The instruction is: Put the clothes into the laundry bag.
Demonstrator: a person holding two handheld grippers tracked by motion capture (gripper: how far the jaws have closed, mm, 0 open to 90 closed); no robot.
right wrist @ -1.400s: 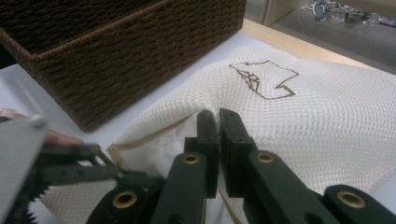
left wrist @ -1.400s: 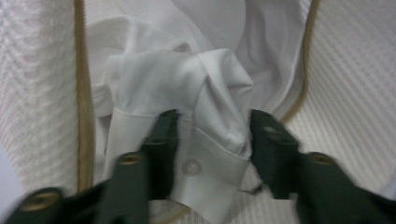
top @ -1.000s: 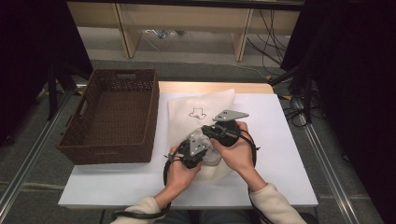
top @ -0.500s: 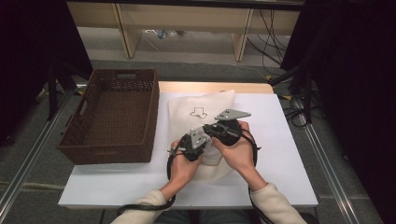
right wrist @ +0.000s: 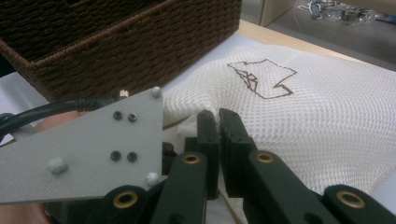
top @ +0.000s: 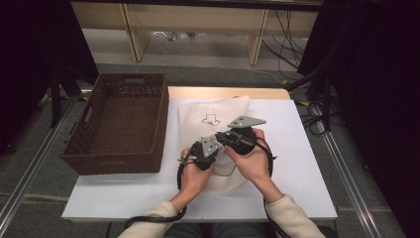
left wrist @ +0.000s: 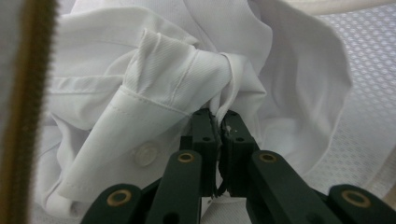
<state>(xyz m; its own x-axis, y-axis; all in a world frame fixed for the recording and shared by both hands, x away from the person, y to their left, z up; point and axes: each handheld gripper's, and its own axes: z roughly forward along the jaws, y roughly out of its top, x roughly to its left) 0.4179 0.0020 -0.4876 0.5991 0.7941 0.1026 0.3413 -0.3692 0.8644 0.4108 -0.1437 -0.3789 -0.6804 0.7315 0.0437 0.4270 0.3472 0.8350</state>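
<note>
- White table, lower centre; brown wicker basket at frame left.
- White mesh laundry bag centre, beside basket.
- Left gripper clenched on white shirt fold.
- Right gripper clamped on bag edge.

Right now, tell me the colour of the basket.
Dark brown woven basket, best in the high view.

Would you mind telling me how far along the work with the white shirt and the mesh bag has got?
Partly done, I think. The white shirt sits at the mouth of the mesh bag. In hand: the left hand-held gripper is shut on a shirt fold, and the right hand-held gripper looks shut on the bag's edge. Probably left: pushing the shirt fully in and zipping up. The wicker basket is empty.
</note>
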